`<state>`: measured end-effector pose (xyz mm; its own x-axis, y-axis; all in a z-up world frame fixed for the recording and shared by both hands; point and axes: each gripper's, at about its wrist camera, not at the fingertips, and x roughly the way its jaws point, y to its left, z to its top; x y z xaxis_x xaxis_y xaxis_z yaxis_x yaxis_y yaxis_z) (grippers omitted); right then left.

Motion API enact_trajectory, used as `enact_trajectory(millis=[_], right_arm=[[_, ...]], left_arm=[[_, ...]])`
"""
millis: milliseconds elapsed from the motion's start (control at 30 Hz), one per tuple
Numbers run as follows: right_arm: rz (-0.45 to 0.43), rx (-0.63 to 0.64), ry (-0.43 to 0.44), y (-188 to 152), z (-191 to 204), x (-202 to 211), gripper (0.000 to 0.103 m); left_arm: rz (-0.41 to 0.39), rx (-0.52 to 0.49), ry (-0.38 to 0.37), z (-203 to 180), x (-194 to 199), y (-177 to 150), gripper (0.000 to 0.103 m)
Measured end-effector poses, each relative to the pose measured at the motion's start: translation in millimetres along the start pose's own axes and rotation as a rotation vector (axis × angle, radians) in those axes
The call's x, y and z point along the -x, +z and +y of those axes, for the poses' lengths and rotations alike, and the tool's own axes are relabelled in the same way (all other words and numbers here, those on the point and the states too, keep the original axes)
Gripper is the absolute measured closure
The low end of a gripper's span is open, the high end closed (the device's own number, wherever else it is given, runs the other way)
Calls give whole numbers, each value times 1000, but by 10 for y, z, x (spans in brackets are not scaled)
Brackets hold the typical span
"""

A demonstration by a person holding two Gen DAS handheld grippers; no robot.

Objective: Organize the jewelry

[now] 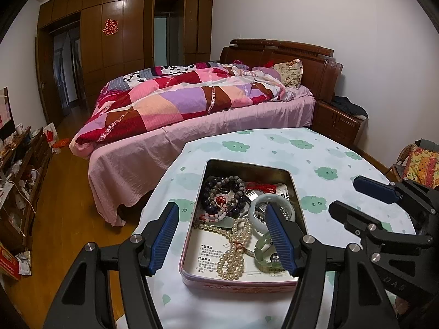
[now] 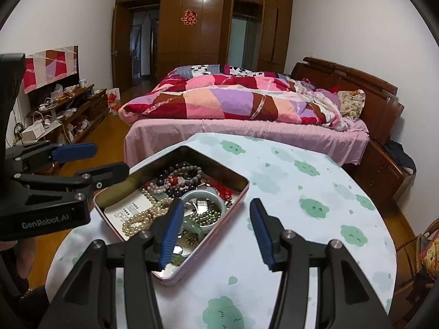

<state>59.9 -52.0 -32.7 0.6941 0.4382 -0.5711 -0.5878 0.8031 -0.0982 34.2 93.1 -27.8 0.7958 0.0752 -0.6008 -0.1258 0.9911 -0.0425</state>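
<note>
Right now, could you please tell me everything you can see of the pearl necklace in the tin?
The pearl necklace is a long strand of cream, glossy round beads, looped into several overlapping coils and cinched near the middle by a thin red thread. It lies flat on printed paper lining the tin, in its near half. One end runs up beside the pale jade bangle and the dark bead bracelets. Neither set of tongs touches it.

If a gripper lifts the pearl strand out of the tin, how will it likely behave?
The pearl strand lies in slack, doubled loops, so it will probably hang limp and swing. Its glossy round beads may slip between the pads. It lies against the jade bangle and other beads in the tin, so it could snag and drag them along.
</note>
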Motion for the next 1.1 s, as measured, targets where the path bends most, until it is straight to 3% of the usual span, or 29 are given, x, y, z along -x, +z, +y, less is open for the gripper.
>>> enact_trajectory(millis=[1100], right_arm=[[-19, 7, -17, 26, 5, 82, 43]], left_arm=[[-3, 6, 11, 14, -6, -2, 37]])
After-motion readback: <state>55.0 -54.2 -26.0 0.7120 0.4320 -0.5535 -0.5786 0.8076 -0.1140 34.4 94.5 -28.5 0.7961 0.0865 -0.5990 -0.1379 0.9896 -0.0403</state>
